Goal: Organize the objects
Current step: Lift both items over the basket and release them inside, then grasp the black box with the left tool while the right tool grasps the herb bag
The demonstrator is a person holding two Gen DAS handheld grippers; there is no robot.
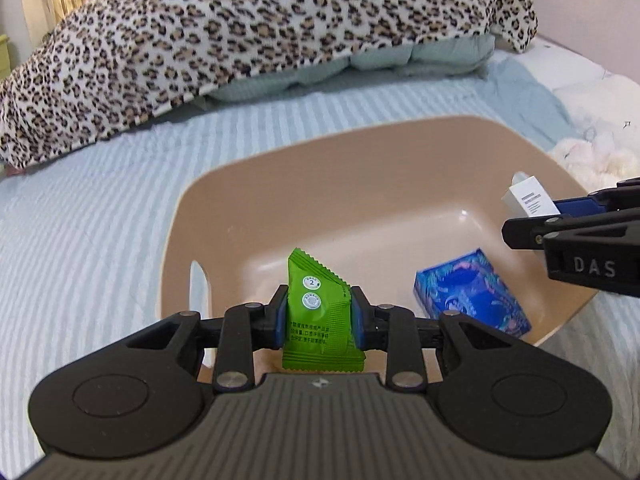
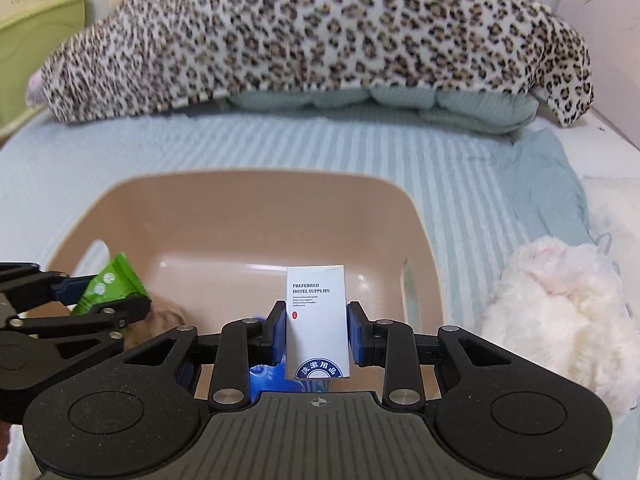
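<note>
My left gripper (image 1: 319, 316) is shut on a green sachet (image 1: 318, 316) and holds it upright over the near left part of a tan plastic basin (image 1: 360, 160). My right gripper (image 2: 317, 334) is shut on a white hotel-supplies box (image 2: 316, 316), held upright over the basin's (image 2: 240, 208) near edge. A blue patterned box (image 1: 472, 296) lies inside the basin at its right; in the right wrist view it (image 2: 272, 376) peeks out below the white box. Each gripper shows in the other's view, the right one (image 1: 532, 216) and the left one (image 2: 116, 292).
The basin sits on a blue striped bedsheet (image 1: 100, 200). A leopard-print blanket (image 1: 240, 32) over a pale green pillow (image 1: 420, 56) lies at the back. A white fluffy item (image 2: 560, 304) rests right of the basin. A green cabinet (image 2: 36, 40) stands at far left.
</note>
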